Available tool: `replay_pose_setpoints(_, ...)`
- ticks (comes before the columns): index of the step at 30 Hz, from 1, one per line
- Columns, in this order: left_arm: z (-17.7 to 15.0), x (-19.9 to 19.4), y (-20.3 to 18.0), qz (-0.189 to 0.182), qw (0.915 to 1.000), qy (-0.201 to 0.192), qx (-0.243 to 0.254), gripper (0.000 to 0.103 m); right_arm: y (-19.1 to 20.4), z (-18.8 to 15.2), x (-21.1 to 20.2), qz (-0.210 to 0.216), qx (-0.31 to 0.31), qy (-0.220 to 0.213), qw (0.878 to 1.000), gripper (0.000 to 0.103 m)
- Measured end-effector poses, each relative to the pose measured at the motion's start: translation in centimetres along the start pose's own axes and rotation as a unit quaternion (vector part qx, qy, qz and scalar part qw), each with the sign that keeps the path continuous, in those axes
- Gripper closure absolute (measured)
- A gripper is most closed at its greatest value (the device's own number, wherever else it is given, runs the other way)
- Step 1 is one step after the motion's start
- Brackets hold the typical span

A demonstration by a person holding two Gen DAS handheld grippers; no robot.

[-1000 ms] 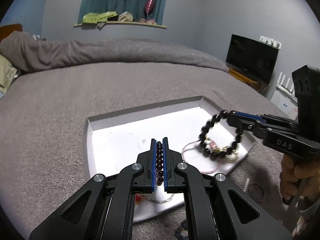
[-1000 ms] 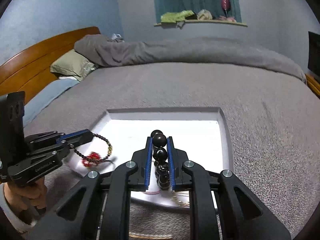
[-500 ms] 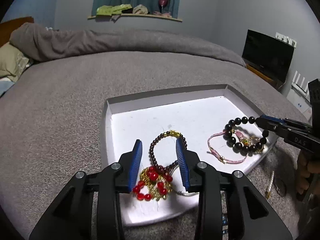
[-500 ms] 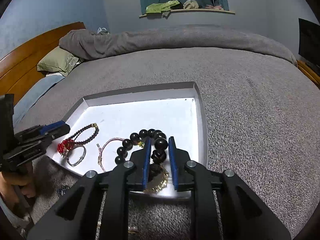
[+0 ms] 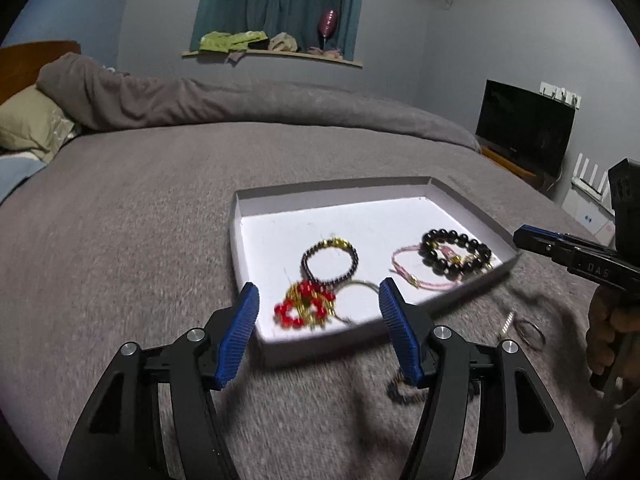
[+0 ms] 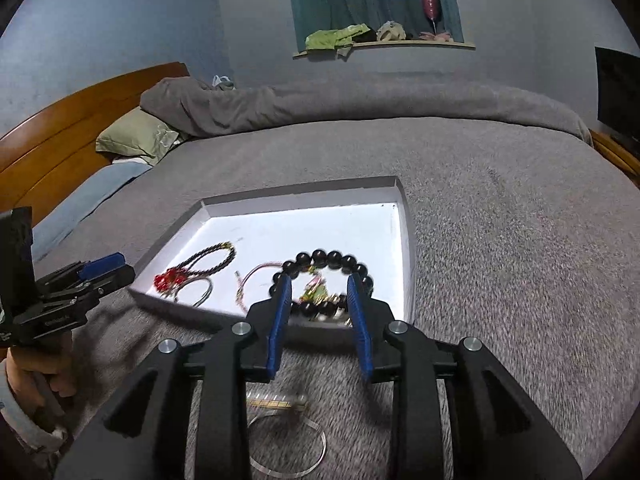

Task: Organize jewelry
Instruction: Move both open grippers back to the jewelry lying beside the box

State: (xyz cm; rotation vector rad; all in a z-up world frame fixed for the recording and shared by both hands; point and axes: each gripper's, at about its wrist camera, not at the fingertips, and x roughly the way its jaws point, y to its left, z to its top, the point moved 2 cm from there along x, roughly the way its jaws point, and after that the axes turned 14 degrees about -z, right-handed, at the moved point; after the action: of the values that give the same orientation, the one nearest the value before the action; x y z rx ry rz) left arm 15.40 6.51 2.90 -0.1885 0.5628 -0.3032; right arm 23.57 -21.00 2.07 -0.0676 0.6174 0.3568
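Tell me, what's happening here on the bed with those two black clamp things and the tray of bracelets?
A person is sorting jewelry into a white tray on the bed, with a clamp tool in each hand. The left gripper and right gripper are both opening, with nothing between their jaws. A small dark bead bracelet and a big black bead bracelet lie in the tray beside a red bead piece and a pink cord bracelet. A clear bangle lies on the blanket outside the tray.
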Motion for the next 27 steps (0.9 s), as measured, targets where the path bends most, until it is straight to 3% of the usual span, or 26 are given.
replay_pose_setpoints(13,-3.9,-1.2,-2.3,-0.041,0.9989,0.008,-0.022,0.04,-0.1,-4.3,-2.3,0.006,0.007,0.012,1.0,0.066)
replay_pose_setpoints(17,-4.7,-0.8,-4.1,-0.063,0.9978,0.015,-0.018,0.04,-0.3,-5.8,-2.6,0.005,0.01,0.019,1.0,0.059)
replay_pose_setpoints(21,-5.1,0.1,-6.2,-0.081,0.9965,0.023,-0.006,0.039,-0.4,-6.9,-2.9,0.009,0.013,0.024,1.0,0.058)
replay_pose_setpoints(27,-5.1,1.8,-7.7,-0.076,0.9963,0.039,0.004,0.04,-0.2,-7.4,-3.3,0.015,0.012,0.023,1.0,0.053)
